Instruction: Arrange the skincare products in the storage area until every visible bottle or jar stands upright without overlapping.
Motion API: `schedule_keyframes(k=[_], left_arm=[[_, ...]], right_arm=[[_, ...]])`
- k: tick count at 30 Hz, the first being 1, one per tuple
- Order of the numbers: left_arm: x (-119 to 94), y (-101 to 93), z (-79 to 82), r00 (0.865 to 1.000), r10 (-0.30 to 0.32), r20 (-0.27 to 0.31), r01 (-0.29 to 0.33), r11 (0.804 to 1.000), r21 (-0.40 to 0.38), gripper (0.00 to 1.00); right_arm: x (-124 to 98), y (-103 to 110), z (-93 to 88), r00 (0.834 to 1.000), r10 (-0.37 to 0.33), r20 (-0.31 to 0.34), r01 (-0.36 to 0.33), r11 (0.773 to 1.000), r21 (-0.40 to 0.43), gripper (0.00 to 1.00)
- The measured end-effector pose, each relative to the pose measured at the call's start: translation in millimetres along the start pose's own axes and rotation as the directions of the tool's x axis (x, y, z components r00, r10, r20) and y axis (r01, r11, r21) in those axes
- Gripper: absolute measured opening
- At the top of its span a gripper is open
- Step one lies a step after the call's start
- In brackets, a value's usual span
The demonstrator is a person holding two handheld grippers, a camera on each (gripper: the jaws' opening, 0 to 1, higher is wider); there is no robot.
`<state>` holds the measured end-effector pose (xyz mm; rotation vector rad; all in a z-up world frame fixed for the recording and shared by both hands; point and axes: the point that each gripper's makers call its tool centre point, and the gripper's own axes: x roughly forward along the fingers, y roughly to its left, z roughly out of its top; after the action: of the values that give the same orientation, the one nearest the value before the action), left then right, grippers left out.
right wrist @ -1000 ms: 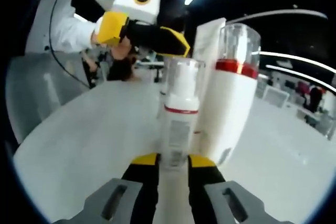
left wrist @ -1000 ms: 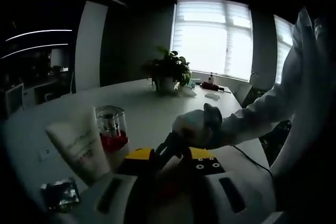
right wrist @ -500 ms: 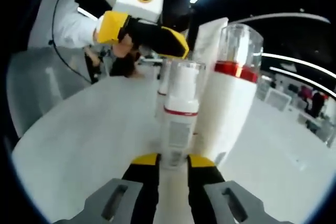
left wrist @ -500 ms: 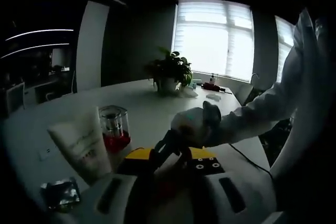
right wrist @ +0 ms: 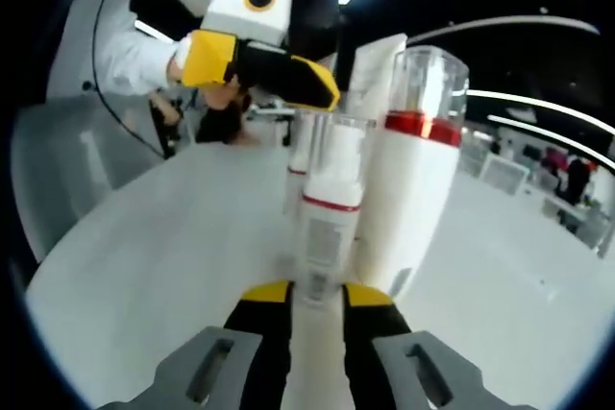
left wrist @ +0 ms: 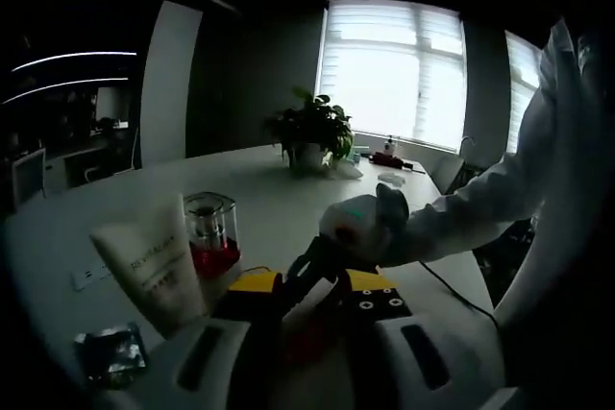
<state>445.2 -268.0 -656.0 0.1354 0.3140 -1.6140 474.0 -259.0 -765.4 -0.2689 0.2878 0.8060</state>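
Observation:
In the right gripper view a small white pump bottle [right wrist: 330,223] with a clear cap and red band stands between my right gripper [right wrist: 316,293] jaws, which are shut on its base. Beside it stand a larger white bottle [right wrist: 411,189] with a red band and a white tube [right wrist: 377,69] behind. My left gripper [right wrist: 322,86] comes in from the upper left, its tips just over the caps. In the left gripper view my left gripper [left wrist: 312,287] holds something white and red [left wrist: 309,328], seemingly a bottle top. The tube [left wrist: 152,266] and the capped bottle [left wrist: 211,232] stand to the left.
A foil packet [left wrist: 110,352] lies near the tube on the white table [left wrist: 279,194]. A potted plant [left wrist: 309,132] stands far back near the window. A gloved hand [left wrist: 365,228] and white sleeve [left wrist: 480,204] hold the right gripper close ahead.
Both views have shifted only slightly. The bottles, the tube and both grips stand as before.

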Motion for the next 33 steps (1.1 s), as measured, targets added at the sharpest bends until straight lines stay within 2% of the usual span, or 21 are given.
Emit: schedule_keyframes(k=[9, 23, 27, 30, 33], left_arm=[[-9.0, -5.2, -1.0, 1.000, -0.016, -0.005, 0.016, 1.000, 0.013, 0.23], [-19.0, -4.1, 1.0, 1.000, -0.002, 0.017, 0.002, 1.000, -0.001, 0.23], [-29.1, -7.3, 2.6, 1.000, -0.001, 0.023, 0.000, 1.000, 0.010, 0.23], [-38.6, -8.2, -1.6, 1.000, -0.003, 0.018, 0.002, 1.000, 0.015, 0.23], [-48.2, -1.8, -15.4, 1.000, 0.021, -0.011, -0.021, 1.000, 0.006, 0.23]], right_arm=[[-0.5, -1.8, -3.6, 1.000, -0.011, -0.017, 0.011, 1.000, 0.006, 0.13], [-7.3, -7.7, -9.9, 0.998, -0.050, -0.028, 0.051, 0.998, 0.040, 0.04], [-11.4, -1.9, -10.6, 0.998, -0.048, -0.029, 0.050, 0.997, 0.052, 0.04], [-14.1, 1.1, -14.0, 0.998, -0.052, -0.028, 0.054, 0.997, 0.061, 0.05], [-15.2, 4.5, -18.6, 0.998, -0.054, -0.042, 0.057, 0.996, 0.075, 0.05]])
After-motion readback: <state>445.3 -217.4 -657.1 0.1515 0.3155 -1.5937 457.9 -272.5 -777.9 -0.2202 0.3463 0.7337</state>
